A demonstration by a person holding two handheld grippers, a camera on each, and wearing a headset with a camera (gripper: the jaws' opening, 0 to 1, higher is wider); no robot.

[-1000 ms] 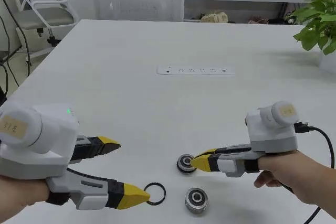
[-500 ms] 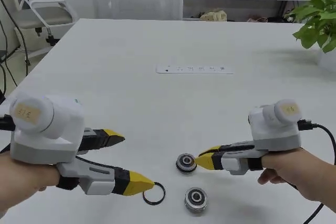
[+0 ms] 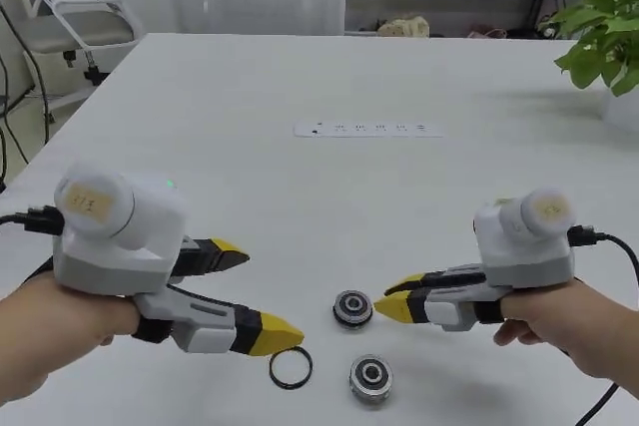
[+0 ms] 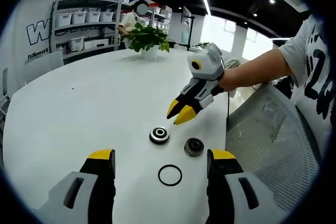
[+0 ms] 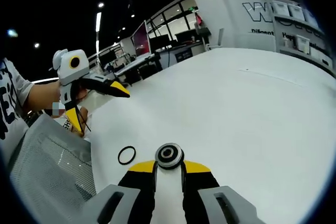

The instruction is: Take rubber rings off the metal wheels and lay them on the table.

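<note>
Two small metal wheels lie near the table's front edge: one (image 3: 352, 307) right off the tips of my right gripper (image 3: 381, 303), the other (image 3: 370, 377) closer to me. A loose black rubber ring (image 3: 291, 367) lies flat to their left. My left gripper (image 3: 272, 291) hovers wide open just above and left of the ring. In the left gripper view the ring (image 4: 170, 175) sits between my open jaws, with both wheels (image 4: 159, 135) (image 4: 193, 146) beyond. In the right gripper view the near wheel (image 5: 169, 155) rests just past my narrowly open tips (image 5: 169, 167), not gripped.
A white power strip (image 3: 369, 130) lies mid-table. A potted plant (image 3: 604, 42) stands at the far right edge. Chairs (image 3: 275, 2) line the far side, and a mesh chair (image 5: 52, 166) stands by the near edge. The table (image 3: 300, 197) is bare between strip and wheels.
My left gripper has moved rightward and a little forward, toward the ring. The right gripper, both wheels and the ring have stayed put.
</note>
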